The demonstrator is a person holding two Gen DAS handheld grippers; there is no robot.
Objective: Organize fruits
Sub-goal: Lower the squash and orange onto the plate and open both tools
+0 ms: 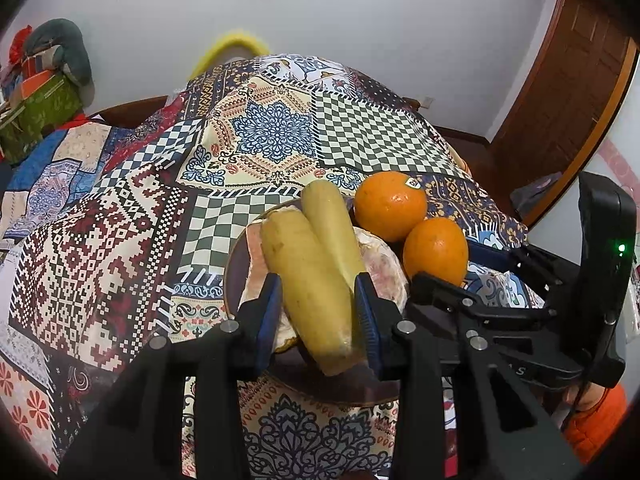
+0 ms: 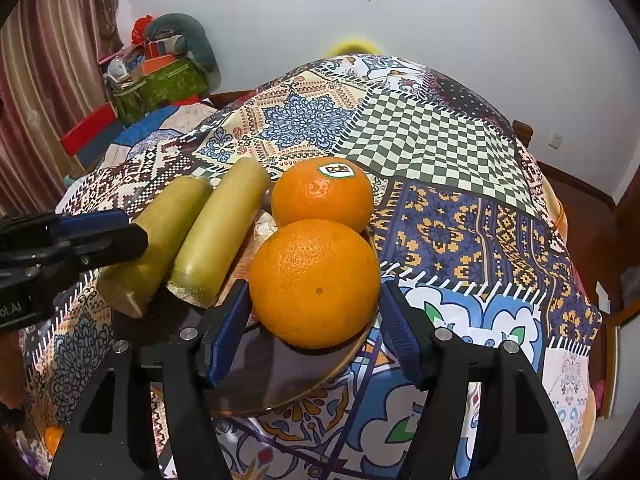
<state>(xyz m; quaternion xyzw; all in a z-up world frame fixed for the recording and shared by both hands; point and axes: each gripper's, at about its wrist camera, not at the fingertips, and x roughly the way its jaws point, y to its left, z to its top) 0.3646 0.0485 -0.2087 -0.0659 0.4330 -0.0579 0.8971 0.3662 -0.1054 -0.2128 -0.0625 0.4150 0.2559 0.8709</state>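
A dark plate (image 1: 360,388) with a gold rim holds two yellow sugarcane pieces, two oranges and a pale pink peeled fruit (image 1: 380,268). My left gripper (image 1: 320,312) has its blue pads against both sides of the nearer sugarcane piece (image 1: 308,292); the second piece (image 1: 332,228) lies beside it. My right gripper (image 2: 316,332) is open, with its fingers either side of the near orange (image 2: 316,284) on the plate (image 2: 280,376). The far orange (image 2: 324,196) carries a Dole sticker. The left gripper (image 2: 92,236) shows at the left in the right wrist view, on a sugarcane piece (image 2: 160,232).
A patchwork tablecloth (image 1: 272,136) covers the round table. A pile of boxes and cushions (image 1: 44,84) stands at the back left. A wooden door (image 1: 568,92) is at the right. A small orange thing (image 2: 52,438) lies low at the left edge.
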